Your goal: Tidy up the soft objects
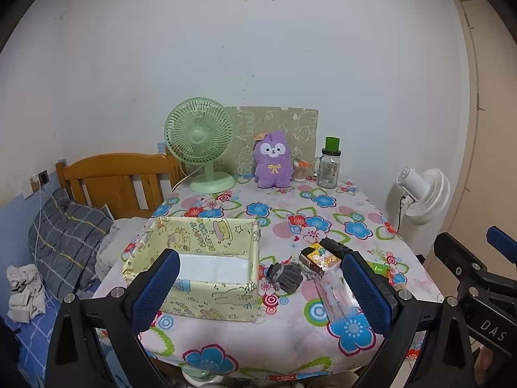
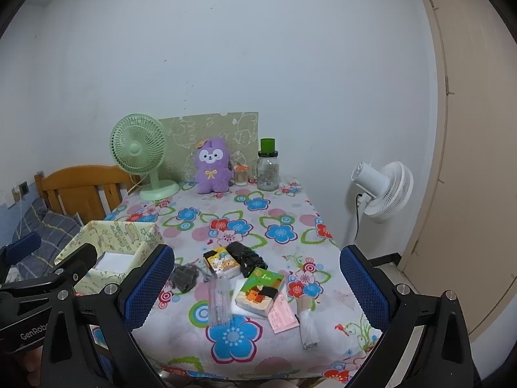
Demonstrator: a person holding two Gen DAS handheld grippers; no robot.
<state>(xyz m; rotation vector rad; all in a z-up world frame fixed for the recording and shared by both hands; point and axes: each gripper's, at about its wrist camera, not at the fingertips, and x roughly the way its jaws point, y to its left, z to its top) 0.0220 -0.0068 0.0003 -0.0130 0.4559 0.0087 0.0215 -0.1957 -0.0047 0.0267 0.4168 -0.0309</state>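
A yellow fabric storage box [image 1: 197, 265] stands open on the flowered table, left of centre; it also shows in the right wrist view [image 2: 110, 252]. A grey glove [image 1: 284, 276] lies right of the box, also in the right wrist view [image 2: 184, 276]. A black soft bundle [image 2: 247, 257] lies on a card pack. A purple plush [image 1: 274, 165] sits at the far edge, also in the right wrist view [image 2: 213, 166]. My left gripper [image 1: 258, 286] is open and empty above the near edge. My right gripper [image 2: 257, 286] is open and empty.
A clear plastic tube [image 2: 219, 300], a green box [image 2: 260, 291], a pink slip [image 2: 282, 318] and a rolled paper [image 2: 307, 323] lie near the front. A green fan [image 1: 202, 142], glass jar [image 1: 329, 168], white floor fan [image 2: 384, 190] and bed [image 1: 64, 236] surround.
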